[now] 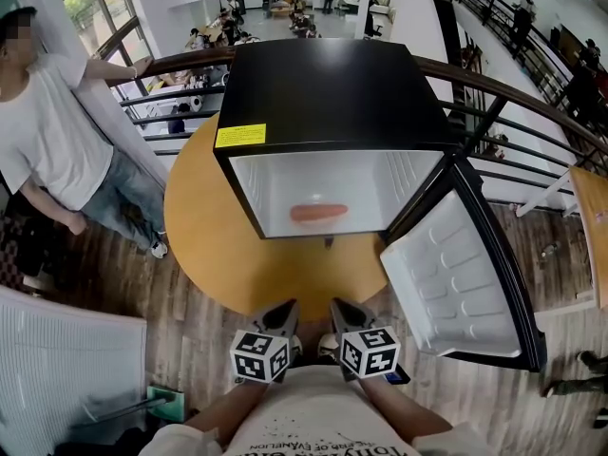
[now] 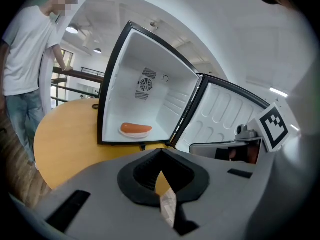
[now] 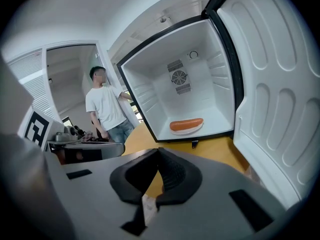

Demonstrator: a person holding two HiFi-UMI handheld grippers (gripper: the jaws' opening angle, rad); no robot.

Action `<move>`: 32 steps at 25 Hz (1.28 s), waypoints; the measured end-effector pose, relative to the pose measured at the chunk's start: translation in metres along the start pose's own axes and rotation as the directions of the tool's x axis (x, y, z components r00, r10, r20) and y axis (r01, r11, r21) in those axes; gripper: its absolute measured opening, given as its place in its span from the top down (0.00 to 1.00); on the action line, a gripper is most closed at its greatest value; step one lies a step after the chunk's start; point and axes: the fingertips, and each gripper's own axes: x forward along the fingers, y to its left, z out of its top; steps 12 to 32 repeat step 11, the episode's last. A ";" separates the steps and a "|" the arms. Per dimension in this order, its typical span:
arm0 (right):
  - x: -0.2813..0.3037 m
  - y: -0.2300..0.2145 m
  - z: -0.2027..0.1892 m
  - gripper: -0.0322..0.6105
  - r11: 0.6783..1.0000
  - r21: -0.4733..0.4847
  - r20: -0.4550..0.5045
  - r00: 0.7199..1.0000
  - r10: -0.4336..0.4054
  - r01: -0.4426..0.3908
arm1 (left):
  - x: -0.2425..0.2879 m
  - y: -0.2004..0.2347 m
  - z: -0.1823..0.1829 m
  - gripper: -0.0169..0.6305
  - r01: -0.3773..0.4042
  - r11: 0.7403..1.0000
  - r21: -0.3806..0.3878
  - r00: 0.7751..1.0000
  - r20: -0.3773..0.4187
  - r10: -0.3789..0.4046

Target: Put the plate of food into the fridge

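Observation:
A white plate with an orange-red sausage (image 1: 318, 214) lies on the floor of the open black mini fridge (image 1: 323, 84). The same plate (image 2: 135, 130) shows in the left gripper view, and the right gripper view has the plate (image 3: 186, 126) too. Both grippers hang close to my body, well short of the fridge. My left gripper (image 1: 278, 317) is shut with nothing in it, its jaws meeting at the tips (image 2: 161, 156). My right gripper (image 1: 350, 313) is likewise shut and empty (image 3: 158, 154).
The fridge stands on a round wooden table (image 1: 204, 226). Its door (image 1: 456, 274) swings wide open to the right. A person in a white shirt (image 1: 47, 131) leans on the railing at the left. A white panel (image 1: 57, 369) stands at the lower left.

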 end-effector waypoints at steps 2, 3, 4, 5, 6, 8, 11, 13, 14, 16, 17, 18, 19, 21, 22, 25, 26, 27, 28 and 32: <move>0.000 0.000 -0.001 0.91 1.000 0.006 -0.002 1.000 -0.001 0.001 | -0.001 -0.001 -0.001 0.94 0.000 1.000 0.002 1.000 0.001 0.000; 0.000 0.000 -0.002 0.91 1.000 0.009 -0.003 1.000 -0.001 0.001 | -0.002 0.000 -0.001 0.94 -0.001 1.000 0.001 1.000 0.002 0.001; 0.000 0.000 -0.002 0.91 1.000 0.012 -0.003 1.000 0.000 0.000 | -0.002 0.000 -0.001 0.94 -0.001 1.000 -0.001 1.000 0.002 0.001; 0.000 0.001 -0.003 0.91 1.000 0.015 -0.003 1.000 0.002 -0.002 | -0.003 0.000 -0.002 0.94 -0.002 1.000 -0.002 1.000 0.002 0.002; 0.000 0.002 -0.003 0.91 1.000 0.016 -0.004 1.000 0.004 -0.004 | -0.004 0.001 -0.003 0.94 -0.003 1.000 -0.003 1.000 0.002 0.003; 0.000 0.002 -0.005 0.91 1.000 0.019 -0.007 1.000 0.008 -0.008 | -0.005 0.002 -0.004 0.94 -0.009 1.000 -0.002 1.000 0.002 0.009; 0.000 0.003 -0.008 0.91 1.000 0.022 -0.014 1.000 0.014 -0.014 | -0.006 0.003 -0.007 0.94 -0.016 1.000 -0.002 1.000 0.001 0.016; 0.000 0.003 -0.008 0.91 1.000 0.022 -0.014 1.000 0.014 -0.014 | -0.006 0.003 -0.007 0.94 -0.016 1.000 -0.002 1.000 0.001 0.016; 0.000 0.003 -0.008 0.91 1.000 0.022 -0.014 1.000 0.014 -0.014 | -0.006 0.003 -0.007 0.94 -0.016 1.000 -0.002 1.000 0.001 0.016; 0.000 0.003 -0.008 0.91 1.000 0.022 -0.014 1.000 0.014 -0.014 | -0.006 0.003 -0.007 0.94 -0.016 1.000 -0.002 1.000 0.001 0.016; 0.000 0.003 -0.008 0.91 1.000 0.022 -0.014 1.000 0.014 -0.014 | -0.006 0.003 -0.007 0.94 -0.016 1.000 -0.002 1.000 0.001 0.016; 0.000 0.003 -0.008 0.91 1.000 0.022 -0.014 1.000 0.014 -0.014 | -0.006 0.003 -0.007 0.94 -0.016 1.000 -0.002 1.000 0.001 0.016; 0.000 0.003 -0.008 0.91 1.000 0.022 -0.014 1.000 0.014 -0.014 | -0.006 0.003 -0.007 0.94 -0.016 1.000 -0.002 1.000 0.001 0.016; 0.000 0.003 -0.008 0.91 1.000 0.022 -0.014 1.000 0.014 -0.014 | -0.006 0.003 -0.007 0.94 -0.016 1.000 -0.002 1.000 0.001 0.016; 0.000 0.003 -0.008 0.91 1.000 0.022 -0.014 1.000 0.014 -0.014 | -0.006 0.003 -0.007 0.94 -0.016 1.000 -0.002 1.000 0.001 0.016; 0.000 0.003 -0.008 0.91 1.000 0.022 -0.014 1.000 0.014 -0.014 | -0.006 0.003 -0.007 0.94 -0.016 1.000 -0.002 1.000 0.001 0.016; 0.000 0.003 -0.008 0.91 1.000 0.022 -0.014 1.000 0.014 -0.014 | -0.006 0.003 -0.007 0.94 -0.016 1.000 -0.002 1.000 0.001 0.016; 0.000 0.003 -0.008 0.91 1.000 0.022 -0.014 1.000 0.014 -0.014 | -0.006 0.003 -0.007 0.94 -0.016 1.000 -0.002 1.000 0.001 0.016; 0.000 0.003 -0.008 0.91 1.000 0.022 -0.014 1.000 0.014 -0.014 | -0.006 0.003 -0.007 0.94 -0.016 1.000 -0.002 1.000 0.001 0.016; 0.000 0.003 -0.008 0.91 1.000 0.022 -0.014 1.000 0.014 -0.014 | -0.006 0.003 -0.007 0.94 -0.016 1.000 -0.002 1.000 0.001 0.016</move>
